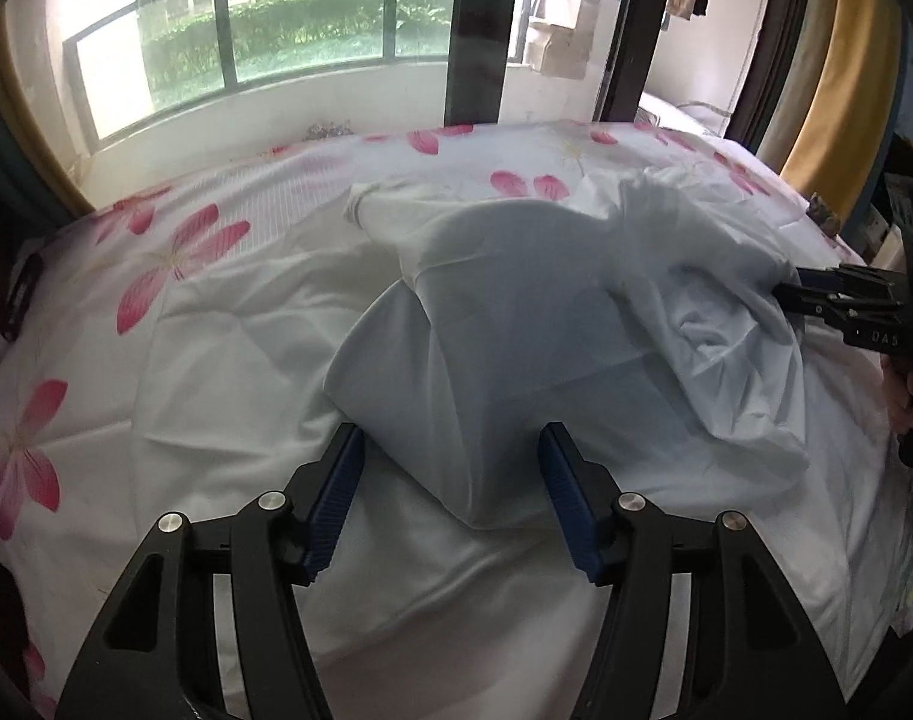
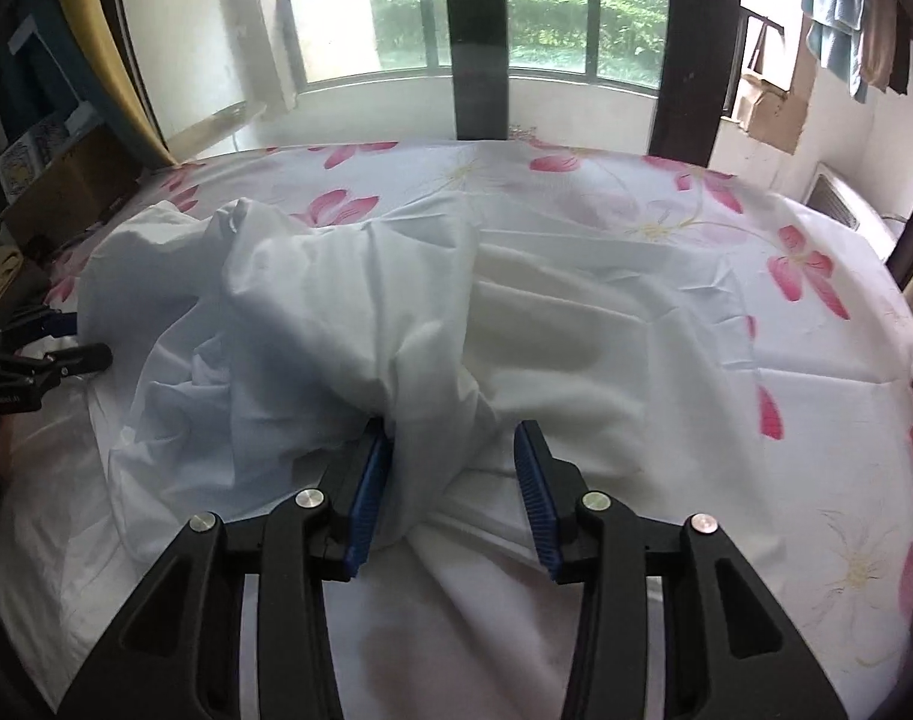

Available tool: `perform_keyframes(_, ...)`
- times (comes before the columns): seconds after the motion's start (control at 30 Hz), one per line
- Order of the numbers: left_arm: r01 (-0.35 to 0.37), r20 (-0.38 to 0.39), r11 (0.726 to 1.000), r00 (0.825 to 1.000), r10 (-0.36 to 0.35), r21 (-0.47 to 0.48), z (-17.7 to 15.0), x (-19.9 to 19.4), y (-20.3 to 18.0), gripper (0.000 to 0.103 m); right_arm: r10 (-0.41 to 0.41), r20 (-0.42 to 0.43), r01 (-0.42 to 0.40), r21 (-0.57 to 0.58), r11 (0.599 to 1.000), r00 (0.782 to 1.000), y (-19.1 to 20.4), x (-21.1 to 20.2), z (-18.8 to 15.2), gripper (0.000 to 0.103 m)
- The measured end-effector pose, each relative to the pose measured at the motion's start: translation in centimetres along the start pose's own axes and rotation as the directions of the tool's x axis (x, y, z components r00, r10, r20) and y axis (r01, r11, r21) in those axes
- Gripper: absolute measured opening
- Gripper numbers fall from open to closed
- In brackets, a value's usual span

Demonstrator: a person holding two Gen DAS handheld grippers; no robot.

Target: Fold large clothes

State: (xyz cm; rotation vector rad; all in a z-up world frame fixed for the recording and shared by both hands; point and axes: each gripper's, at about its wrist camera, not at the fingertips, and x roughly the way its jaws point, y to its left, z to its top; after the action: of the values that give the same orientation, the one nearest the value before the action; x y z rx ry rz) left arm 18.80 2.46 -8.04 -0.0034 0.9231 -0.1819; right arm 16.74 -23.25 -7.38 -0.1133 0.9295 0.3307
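A bed (image 2: 666, 228) under a white cover with pink flowers fills the room's middle. At twelve o'clock, a wide window (image 2: 552, 18) with dark frames shows green hedges and daylight. A yellow curtain (image 1: 828, 102) hangs at two o'clock; clothes (image 2: 846, 18) dangle above.

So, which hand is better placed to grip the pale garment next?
Probably the right gripper: the pale garment already bunches against one of its fingers. The left gripper only straddles a fold, neither finger touching.
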Motion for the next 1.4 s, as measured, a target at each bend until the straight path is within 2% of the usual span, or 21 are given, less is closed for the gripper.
perform_keyframes(0.13,0.007,0.043,1.000,0.999,-0.007,-0.012,0.0,-1.5,0.2,0.064,-0.035,0.011,0.035,-0.006,0.999,0.999,-0.3,-1.5,-0.4,0.043)
perform_keyframes(0.3,0.000,0.092,0.999,0.996,0.004,-0.039,-0.8,-4.3,0.7,0.064,-0.079,0.031,0.079,-0.002,0.997,0.996,-0.4,-3.4,-1.2,0.049)
perform_keyframes(0.5,-0.005,0.142,0.997,0.990,0.016,-0.077,-3.2,-8.7,1.7,0.064,-0.107,0.056,0.107,0.012,0.994,0.993,-0.8,-5.7,-2.6,0.050)
perform_keyframes(0.83,-0.070,0.148,0.982,0.984,0.097,-0.175,-9.0,-13.2,4.1,0.064,-0.139,0.071,0.137,0.033,0.990,0.988,-1.2,-8.4,-5.3,0.051)
perform_keyframes(0.9,-0.103,0.138,0.974,0.982,0.132,-0.203,-10.4,-13.9,4.6,0.064,-0.143,0.071,0.141,0.034,0.989,0.987,-1.1,-8.8,-5.9,0.051)
perform_keyframes(1.17,-0.174,0.085,0.950,0.976,0.202,-0.260,-15.7,-15.3,5.9,0.064,-0.206,0.027,0.204,0.052,0.978,0.978,-2.4,-10.6,-9.7,0.051)
perform_keyframes(1.27,-0.232,0.068,0.935,0.964,0.258,-0.270,-17.6,-16.0,6.2,0.064,-0.245,-0.002,0.244,0.082,0.966,0.970,-3.9,-11.4,-11.8,0.051)
perform_keyframes(1.33,-0.313,0.062,0.910,0.938,0.341,-0.273,-18.6,-16.6,6.1,0.064,-0.267,-0.013,0.267,0.098,0.959,0.964,-4.9,-11.9,-13.0,0.053)
perform_keyframes(1.37,-0.341,0.066,0.900,0.926,0.371,-0.271,-19.1,-16.9,5.9,0.064,-0.282,-0.019,0.282,0.111,0.953,0.959,-5.5,-12.2,-13.5,0.057)
perform_keyframes(1.4,-0.342,0.069,0.899,0.925,0.373,-0.273,-19.4,-17.1,5.8,0.064,-0.297,-0.026,0.298,0.132,0.945,0.954,-6.2,-12.5,-14.2,0.060)
